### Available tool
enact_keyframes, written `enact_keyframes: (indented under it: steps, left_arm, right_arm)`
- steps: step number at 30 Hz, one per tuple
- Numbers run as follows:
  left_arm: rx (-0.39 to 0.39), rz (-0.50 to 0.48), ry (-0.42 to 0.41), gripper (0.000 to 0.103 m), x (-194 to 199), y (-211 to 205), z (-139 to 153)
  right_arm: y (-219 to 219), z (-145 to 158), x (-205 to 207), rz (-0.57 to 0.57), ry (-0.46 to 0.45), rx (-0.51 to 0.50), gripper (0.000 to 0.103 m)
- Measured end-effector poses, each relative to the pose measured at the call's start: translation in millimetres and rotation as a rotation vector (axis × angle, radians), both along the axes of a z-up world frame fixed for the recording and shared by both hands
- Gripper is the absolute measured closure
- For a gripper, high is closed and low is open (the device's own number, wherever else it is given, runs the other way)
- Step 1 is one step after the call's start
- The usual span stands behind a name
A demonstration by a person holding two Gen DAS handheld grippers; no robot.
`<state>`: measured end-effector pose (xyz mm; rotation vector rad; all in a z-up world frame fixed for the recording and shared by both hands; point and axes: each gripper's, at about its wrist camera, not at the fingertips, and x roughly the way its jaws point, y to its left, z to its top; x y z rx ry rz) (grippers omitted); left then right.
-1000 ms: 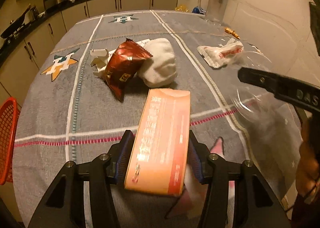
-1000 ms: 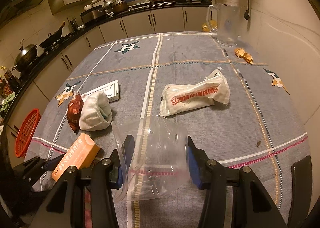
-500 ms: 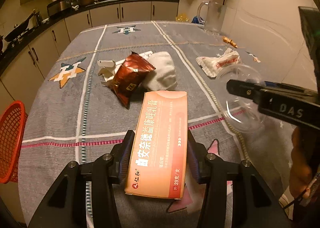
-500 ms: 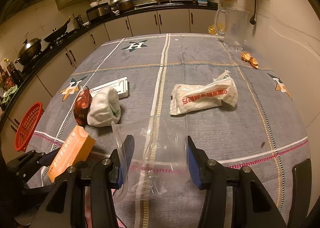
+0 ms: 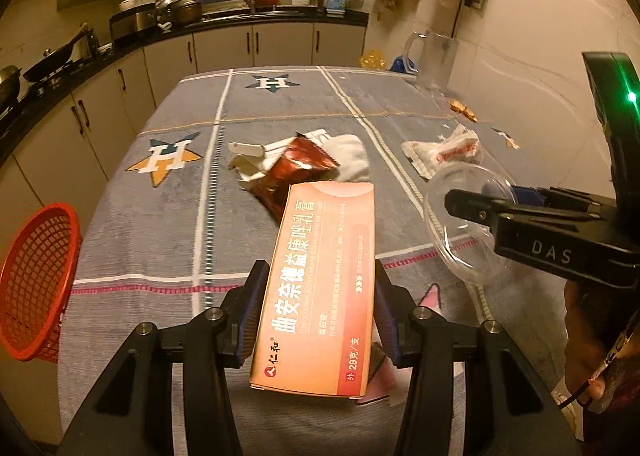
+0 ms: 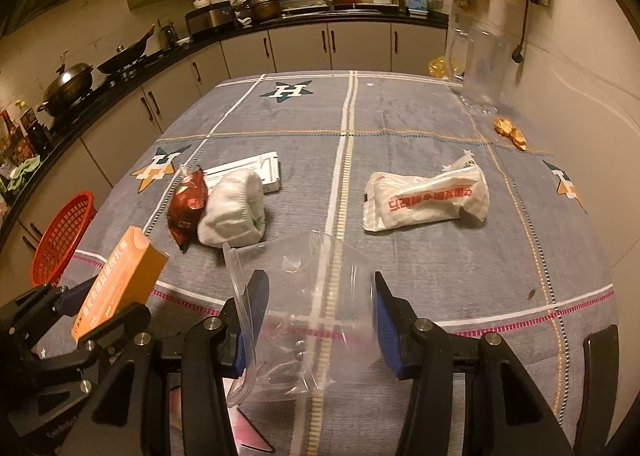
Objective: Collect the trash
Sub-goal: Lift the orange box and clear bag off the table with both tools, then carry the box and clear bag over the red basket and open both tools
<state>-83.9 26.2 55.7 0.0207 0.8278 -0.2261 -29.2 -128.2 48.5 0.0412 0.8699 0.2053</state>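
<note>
Nearest, the left gripper (image 5: 316, 312) pinches an orange ointment box (image 5: 320, 280) lengthwise above the table's near edge, while the right gripper (image 6: 316, 316) clamps a clear zip bag (image 6: 300, 304), mouth gaping toward the box, probably to receive it. Beyond, on the grey tablecloth (image 6: 400, 124), a red snack wrapper (image 6: 188, 204), white wad (image 6: 236, 208) and white printed packet (image 6: 424, 196) await collection; a red basket (image 5: 36, 280) hangs off the table's left edge.
</note>
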Motion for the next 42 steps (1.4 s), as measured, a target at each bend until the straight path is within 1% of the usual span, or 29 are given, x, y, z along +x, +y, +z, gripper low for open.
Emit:
enact_keyframes:
  steps: [9, 20, 27, 31, 37, 42]
  left_arm:
    - [0.010, 0.077, -0.023, 0.055, -2, 30, 4]
    - [-0.014, 0.211, -0.062, 0.055, -12, 94, 19]
    - [-0.018, 0.337, -0.086, 0.055, -21, 153, 25]
    - [-0.012, 0.411, -0.091, 0.055, -27, 189, 25]
    - [-0.015, 0.509, -0.070, 0.055, -31, 238, 16]
    - [-0.013, 0.552, -0.049, 0.055, -28, 265, 4]
  right_arm:
    - [28, 7, -2, 0.059, -0.023, -0.044, 0.049]
    - [81, 26, 4, 0.176, -0.048, -0.045, 0.048]
    - [132, 32, 12, 0.278, -0.038, -0.029, 0.048]
    - [166, 35, 22, 0.350, -0.007, 0.002, 0.048]
    - [223, 43, 31, 0.450, -0.003, 0.020, 0.048]
    - [270, 42, 39, 0.521, 0.008, 0.036, 0.047]
